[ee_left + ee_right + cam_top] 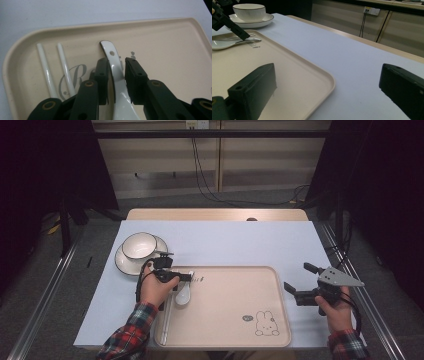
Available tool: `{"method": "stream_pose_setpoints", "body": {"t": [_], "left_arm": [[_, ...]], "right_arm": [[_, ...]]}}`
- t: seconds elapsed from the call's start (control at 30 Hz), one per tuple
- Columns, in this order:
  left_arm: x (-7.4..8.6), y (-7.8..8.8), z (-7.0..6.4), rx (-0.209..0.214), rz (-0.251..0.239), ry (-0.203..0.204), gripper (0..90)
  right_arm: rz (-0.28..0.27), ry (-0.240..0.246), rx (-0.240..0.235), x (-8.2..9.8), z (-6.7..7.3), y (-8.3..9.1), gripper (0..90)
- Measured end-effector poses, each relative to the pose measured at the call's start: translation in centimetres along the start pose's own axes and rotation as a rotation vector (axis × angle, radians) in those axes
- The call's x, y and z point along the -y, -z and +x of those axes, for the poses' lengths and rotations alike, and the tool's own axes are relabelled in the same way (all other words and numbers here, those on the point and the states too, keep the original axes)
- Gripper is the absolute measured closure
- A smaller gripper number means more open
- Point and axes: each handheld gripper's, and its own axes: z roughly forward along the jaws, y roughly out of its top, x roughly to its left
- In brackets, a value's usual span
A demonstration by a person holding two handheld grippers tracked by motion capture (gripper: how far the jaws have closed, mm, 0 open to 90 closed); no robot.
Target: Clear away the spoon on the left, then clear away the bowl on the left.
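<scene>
Bowl [139, 245] on its saucer [125, 262] sits upper left of the high view, off the tray [235, 332]; chopsticks [47, 72] lie along the tray's left edge; left gripper [117, 65] straddles the white spoon's [117, 82] handle, jaws slightly apart with a gap on each side, likely letting go; script "R" printed beneath, a rabbit [265, 324] lower right; right gripper [297, 279] waits wide apart, empty.
</scene>
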Motion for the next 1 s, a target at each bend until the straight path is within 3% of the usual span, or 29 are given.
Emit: {"method": "stream_pose_setpoints", "body": {"t": [0.03, 0.2, 0.3, 0.73, 0.83, 1.0], "left_arm": [[0.0, -0.1, -0.2, 0.001, -0.024, 0.020, 73.3], [-0.2, 0.6, -0.2, -0.005, -0.033, -0.006, 68.3], [-0.4, 1.2, -0.3, -0.017, -0.055, -0.024, 60.8], [-1.7, 3.7, -0.5, -0.060, -0.138, -0.048, 39.4], [-1.9, 4.2, -0.4, -0.071, -0.136, -0.069, 34.0], [-2.5, 5.5, -0.1, -0.092, -0.155, -0.065, 27.8]], "right_arm": [[0.001, 0.002, 0.000, 0.0, 0.0, 0.0, 0.5], [-0.003, -0.002, -0.004, 0.0, 0.0, 0.0, 0.5], [-0.003, -0.001, -0.001, 0.0, -0.1, 0.0, 0.5], [0.005, 0.002, -0.003, 0.1, 0.0, -0.1, 0.5], [0.006, 0.006, -0.003, 0.1, 0.0, -0.2, 0.5], [0.008, 0.003, 0.001, 0.1, -0.1, -0.1, 0.5]]}}
